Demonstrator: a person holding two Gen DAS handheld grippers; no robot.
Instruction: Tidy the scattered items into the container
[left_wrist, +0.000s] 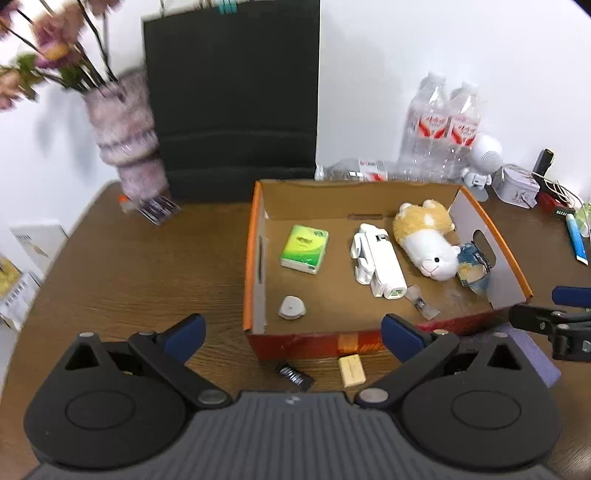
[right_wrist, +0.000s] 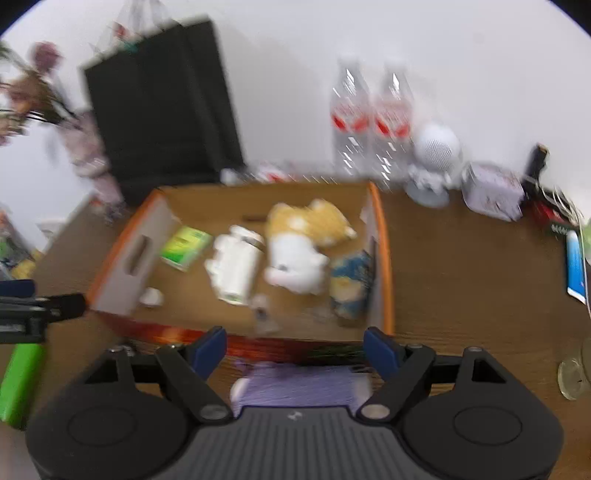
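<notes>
Cardboard box (left_wrist: 255, 258) sits on the desk (left_wrist: 129, 280), holding a green tissue pack (left_wrist: 304, 249) at 9 o'clock and a plush toy (left_wrist: 424, 236) at 3 o'clock. Left gripper (left_wrist: 293, 334) and right gripper (right_wrist: 295, 349) show wide, empty jaws.

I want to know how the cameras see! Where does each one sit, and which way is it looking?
Left wrist: on the left gripper, looking down over open jaws at the cardboard box; the right gripper shows at the right edge.
Right wrist: on the right gripper, blurred, facing the same box; the left gripper pokes in.
Both see the plush toy.
</notes>
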